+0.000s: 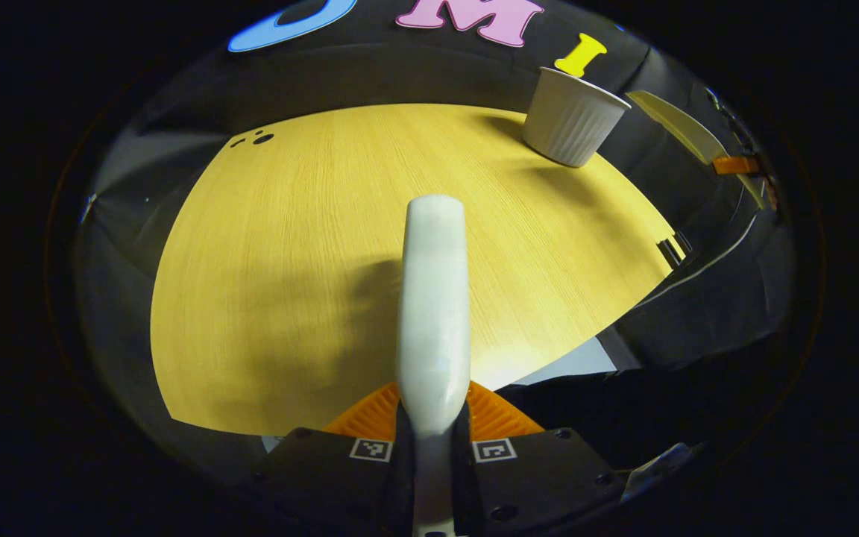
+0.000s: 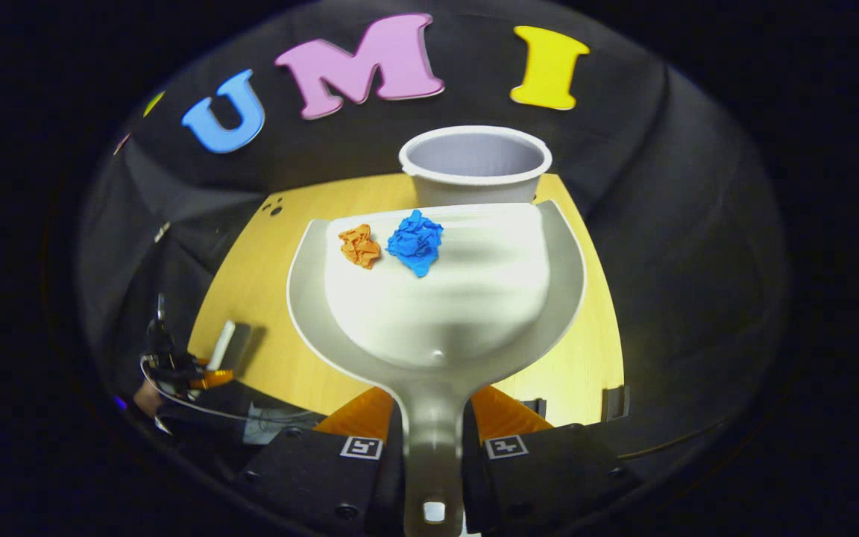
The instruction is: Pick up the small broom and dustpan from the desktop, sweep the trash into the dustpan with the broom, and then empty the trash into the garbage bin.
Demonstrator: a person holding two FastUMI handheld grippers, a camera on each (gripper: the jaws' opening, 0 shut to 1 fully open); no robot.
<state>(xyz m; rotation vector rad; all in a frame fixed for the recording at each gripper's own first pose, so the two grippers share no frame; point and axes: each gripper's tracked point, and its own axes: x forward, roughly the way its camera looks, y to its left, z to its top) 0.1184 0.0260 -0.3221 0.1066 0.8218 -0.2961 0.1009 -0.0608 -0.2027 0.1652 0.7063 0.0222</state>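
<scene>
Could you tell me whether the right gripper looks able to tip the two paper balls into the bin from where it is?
Probably yes: the right gripper holds the dustpan with its front edge at the bin, whose open mouth is unobstructed beyond the orange ball and blue ball.

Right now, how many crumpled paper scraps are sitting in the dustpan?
2. A crumpled orange paper scrap and a crumpled blue paper scrap lie side by side near the front lip of the white plastic dustpan, orange left of blue. None seems hidden.

bare desktop (image 1: 288, 283) ahead; only the bin (image 1: 573, 118) stands at its far edge.
</scene>
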